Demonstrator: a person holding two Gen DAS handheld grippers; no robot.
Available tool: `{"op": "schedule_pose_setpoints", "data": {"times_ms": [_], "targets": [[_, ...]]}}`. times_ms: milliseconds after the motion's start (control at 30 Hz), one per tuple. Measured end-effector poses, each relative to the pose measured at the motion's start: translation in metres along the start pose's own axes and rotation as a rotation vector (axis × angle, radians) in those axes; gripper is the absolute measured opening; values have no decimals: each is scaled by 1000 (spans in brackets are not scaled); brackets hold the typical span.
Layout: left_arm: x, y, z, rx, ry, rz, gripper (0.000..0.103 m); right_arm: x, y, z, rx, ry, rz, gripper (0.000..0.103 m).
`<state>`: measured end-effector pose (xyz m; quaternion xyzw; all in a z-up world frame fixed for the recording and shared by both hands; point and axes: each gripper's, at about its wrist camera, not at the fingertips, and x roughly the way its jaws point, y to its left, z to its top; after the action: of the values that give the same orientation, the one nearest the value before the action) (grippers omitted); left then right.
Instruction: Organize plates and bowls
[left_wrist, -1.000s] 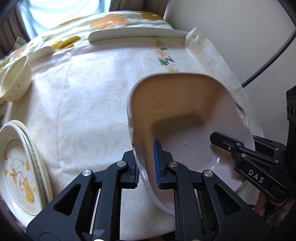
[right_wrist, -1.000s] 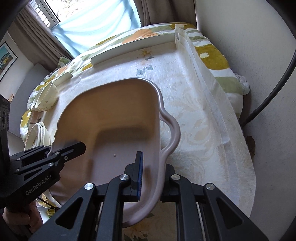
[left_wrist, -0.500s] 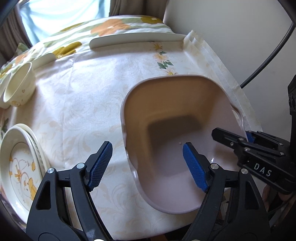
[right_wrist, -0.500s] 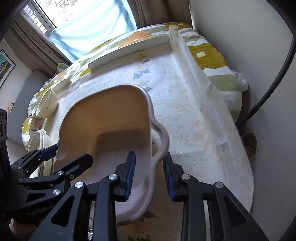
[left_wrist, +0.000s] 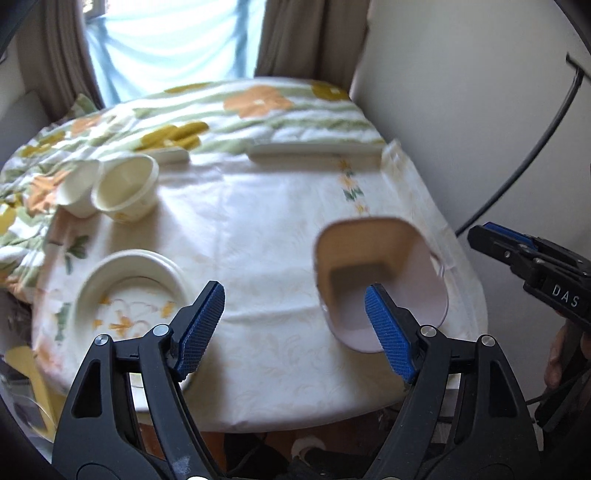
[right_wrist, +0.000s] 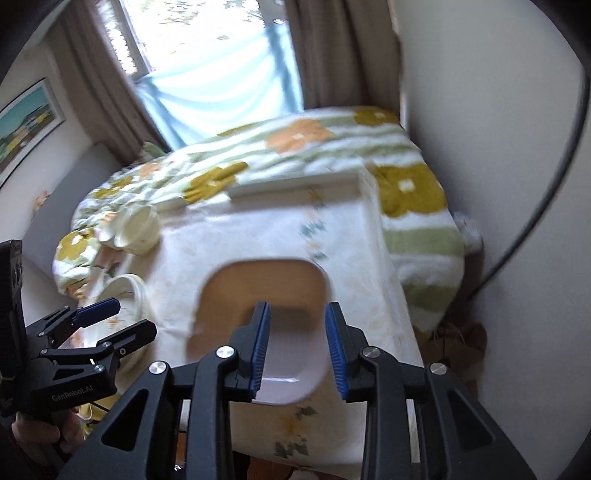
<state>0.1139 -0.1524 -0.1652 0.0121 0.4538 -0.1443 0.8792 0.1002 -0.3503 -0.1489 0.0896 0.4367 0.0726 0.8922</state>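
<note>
A pale pink plastic basin (left_wrist: 388, 258) (right_wrist: 266, 280) sits on the white tablecloth near the table's right end, with nothing in it. My left gripper (left_wrist: 293, 295) hovers above the table, open wide, its right pad over the basin's near-left rim without touching. My right gripper (right_wrist: 298, 308) hangs above the basin's near side; its jaws are opening and nothing is between them. A stack of flowered plates (left_wrist: 125, 280) (right_wrist: 129, 291) lies at the left. Two cream bowls (left_wrist: 125, 192) (right_wrist: 138, 229) lean together at the far left.
The table (left_wrist: 258, 229) ends close in front and drops off at the right beside a white wall (left_wrist: 461, 110) with a black cable (left_wrist: 535, 140). A flowered bedcover (right_wrist: 332, 147) lies beyond the far edge, where a white rail (left_wrist: 314, 149) runs. A hand (left_wrist: 557, 354) holds the right gripper.
Both grippers let go of the basin's rim, opened and rose well above the table. The basin stays on the cloth. The bowls and plates have come fully into view.
</note>
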Motion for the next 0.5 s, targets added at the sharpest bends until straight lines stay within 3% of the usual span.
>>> {"op": "schedule_pose_setpoints", "data": {"times_ms": [67, 133, 233, 367, 500], "targets": [[-27, 16, 8, -34, -66, 26, 80, -6, 18, 12, -44, -26, 52, 71], [-49, 32, 18, -67, -133, 75, 102, -11, 39, 25, -76, -66, 114, 93], [-70, 64, 32, -100, -197, 115, 103, -11, 69, 47, -104, -104, 173, 94], [-75, 114, 47, -163, -186, 159, 103, 2, 109, 70, -149, -106, 180, 94], [-66, 173, 59, -259, -146, 136, 103, 25, 143, 90, -159, -102, 171, 94]]}}
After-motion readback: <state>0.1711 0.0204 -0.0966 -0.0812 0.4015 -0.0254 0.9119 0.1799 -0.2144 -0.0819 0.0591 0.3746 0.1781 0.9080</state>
